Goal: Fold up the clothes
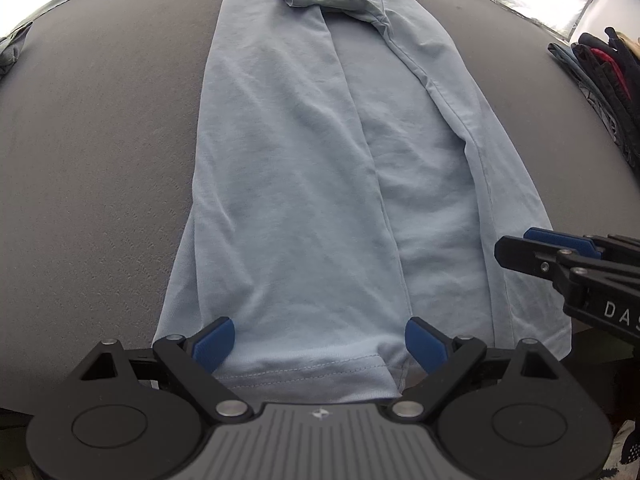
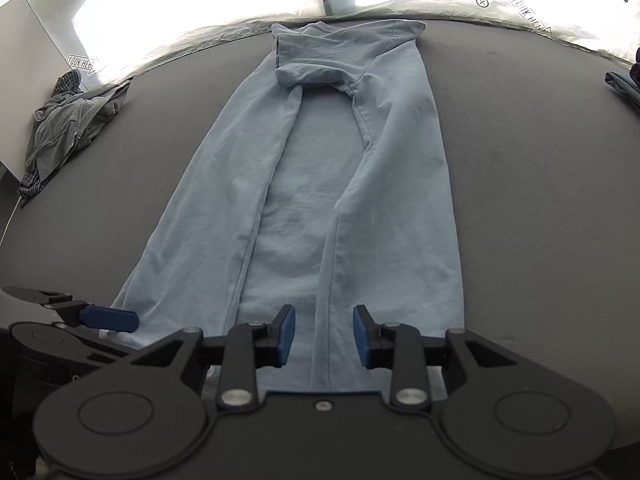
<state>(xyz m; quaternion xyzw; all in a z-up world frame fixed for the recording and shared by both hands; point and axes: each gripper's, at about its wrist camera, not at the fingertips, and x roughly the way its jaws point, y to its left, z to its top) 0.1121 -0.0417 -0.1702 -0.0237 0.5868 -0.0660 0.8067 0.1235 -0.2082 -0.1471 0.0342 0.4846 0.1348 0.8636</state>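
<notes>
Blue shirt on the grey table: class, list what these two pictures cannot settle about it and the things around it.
- Shirt hem: in both wrist views, partly hidden by the tool bodies.
- Collar: left wrist view, cut off by the top edge.
- Dark clothes: left wrist view, cut by the right edge; kinds unclear.
- Grey pile: right wrist view, crumpled; count unclear.

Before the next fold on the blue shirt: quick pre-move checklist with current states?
1. Shirt flat on the grey table, both sides folded in: ok.
2. Sleeve folded across the top: ok.
3. Left gripper open over the near hem: ok.
4. Right gripper open, no cloth pinched: ok.
5. Hem actually grasped: not ok, neither gripper holds it.
6. Far end of table clear of the grey clothes pile: ok.
</notes>
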